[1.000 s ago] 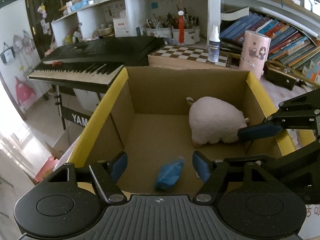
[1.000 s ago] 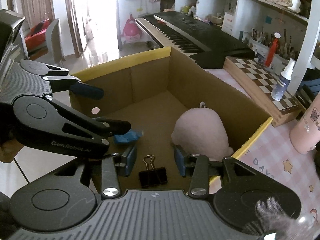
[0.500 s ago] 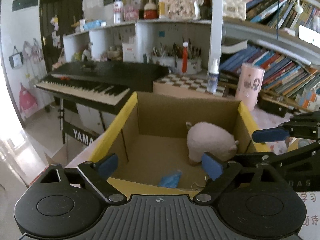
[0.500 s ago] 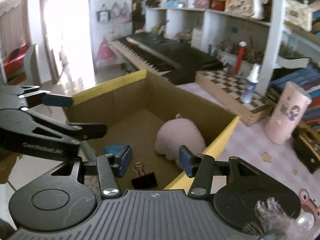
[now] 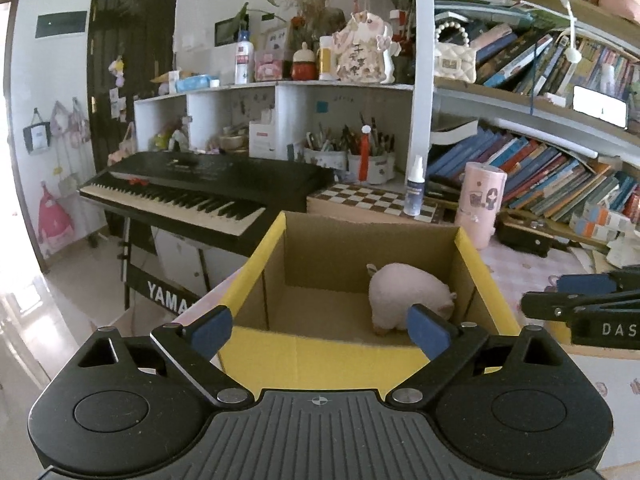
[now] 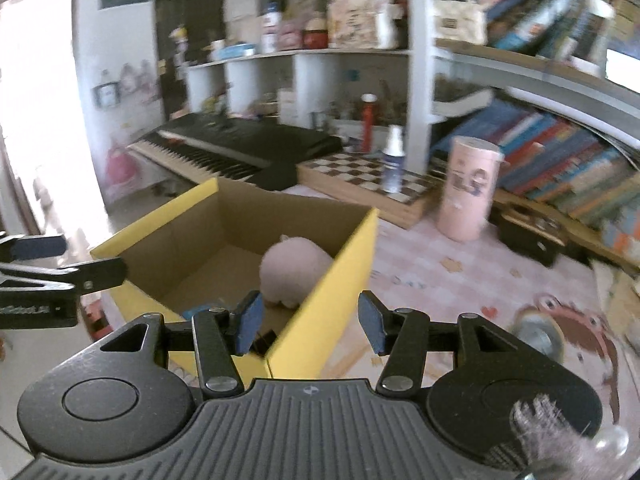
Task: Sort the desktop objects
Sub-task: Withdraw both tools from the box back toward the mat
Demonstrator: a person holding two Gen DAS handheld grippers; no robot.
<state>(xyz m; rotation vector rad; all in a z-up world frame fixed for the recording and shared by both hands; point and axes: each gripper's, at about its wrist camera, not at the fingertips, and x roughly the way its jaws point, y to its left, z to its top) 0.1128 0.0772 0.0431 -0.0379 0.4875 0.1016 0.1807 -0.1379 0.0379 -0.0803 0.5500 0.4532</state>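
Observation:
A yellow-edged cardboard box [image 5: 256, 264] stands in front of me; it also shows in the right wrist view [image 6: 344, 272]. A pink plush pig [image 5: 408, 296] lies inside it at the right, seen also in the right wrist view [image 6: 296, 268]. A blue item [image 6: 200, 313] and a black binder clip [image 6: 264, 340] peek out near the box's near wall. My left gripper [image 5: 320, 330] is open and empty, outside the near wall. My right gripper [image 6: 310, 324] is open and empty, over the box's right corner.
A pink cylinder [image 6: 468, 188], a spray bottle [image 6: 393, 160] on a chessboard [image 6: 360, 176], a black keyboard [image 5: 200, 192] and bookshelves [image 5: 560, 176] stand behind the box. A round metal object [image 6: 538, 336] lies on the pink tablecloth [image 6: 432, 264] at right.
Both grippers have pulled up and back out of the box and opened wider. The right gripper has swung right over the box's corner. The blue item and clip stay in the box.

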